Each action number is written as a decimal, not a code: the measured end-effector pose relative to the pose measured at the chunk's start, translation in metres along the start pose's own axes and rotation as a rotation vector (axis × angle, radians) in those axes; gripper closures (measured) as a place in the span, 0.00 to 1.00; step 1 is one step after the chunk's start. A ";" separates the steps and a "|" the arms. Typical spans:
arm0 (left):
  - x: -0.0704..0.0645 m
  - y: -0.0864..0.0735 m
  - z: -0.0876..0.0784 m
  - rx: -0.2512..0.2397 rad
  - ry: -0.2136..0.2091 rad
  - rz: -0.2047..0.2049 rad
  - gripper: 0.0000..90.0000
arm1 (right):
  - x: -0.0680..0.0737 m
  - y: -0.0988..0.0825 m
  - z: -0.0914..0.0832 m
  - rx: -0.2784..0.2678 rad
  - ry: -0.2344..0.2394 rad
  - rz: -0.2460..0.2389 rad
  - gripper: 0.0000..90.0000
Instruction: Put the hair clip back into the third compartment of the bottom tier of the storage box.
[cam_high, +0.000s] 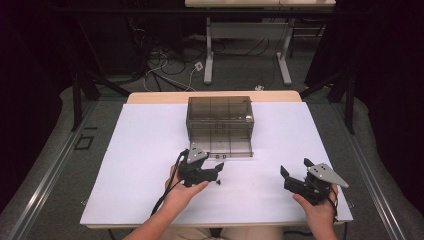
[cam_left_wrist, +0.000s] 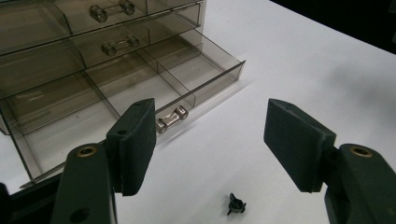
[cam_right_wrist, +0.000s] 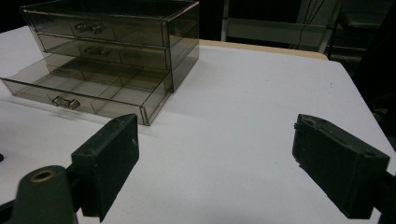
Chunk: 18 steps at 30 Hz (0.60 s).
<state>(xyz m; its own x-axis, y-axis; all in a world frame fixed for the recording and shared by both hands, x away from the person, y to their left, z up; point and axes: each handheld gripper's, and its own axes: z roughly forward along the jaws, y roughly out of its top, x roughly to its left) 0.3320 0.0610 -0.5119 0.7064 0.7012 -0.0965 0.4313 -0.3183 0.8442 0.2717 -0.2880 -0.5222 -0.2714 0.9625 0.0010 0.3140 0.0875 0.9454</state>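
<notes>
Drawer box and two hand-held grippers on a white tabletop (cam_high: 135, 165). The left gripper (cam_high: 218, 172), seen from above just in front of the box, has its fingers (cam_left_wrist: 135, 140) set apart at a middling width; nothing is clamped and neither pad touches anything. A small black part (cam_left_wrist: 236, 204) lies on the bare tabletop below the gap between them, nearer the right-hand pad in the left gripper view. From above the same part (cam_high: 218, 183) sits near the middle of the tabletop, closer to its near edge than to its far edge. The smoky clear drawer box (cam_high: 220, 117) stands at the middle of the far edge, its bottom drawer (cam_left_wrist: 140, 88) pulled out toward the person, with the drawer handle (cam_left_wrist: 172, 119) just behind the left pad. The right gripper (cam_high: 296, 169), near the near right corner, has its fingers (cam_right_wrist: 109, 163) wide apart over bare tabletop, holding and touching nothing
</notes>
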 end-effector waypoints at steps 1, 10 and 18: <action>-0.001 0.000 0.001 -0.003 0.000 -0.002 0.38 | 0.000 0.000 0.000 0.000 0.000 0.000 0.16; -0.002 0.000 0.006 0.025 -0.004 -0.026 0.38 | 0.000 0.000 0.000 0.000 0.000 0.000 0.16; -0.001 -0.001 0.009 0.059 0.003 -0.064 0.41 | 0.000 0.000 0.000 0.000 0.001 0.001 0.16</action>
<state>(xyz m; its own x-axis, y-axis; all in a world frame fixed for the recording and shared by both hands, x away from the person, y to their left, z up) 0.3360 0.0544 -0.5174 0.6750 0.7229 -0.1475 0.5076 -0.3099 0.8039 0.2718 -0.2885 -0.5223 -0.2717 0.9624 0.0025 0.3148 0.0865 0.9452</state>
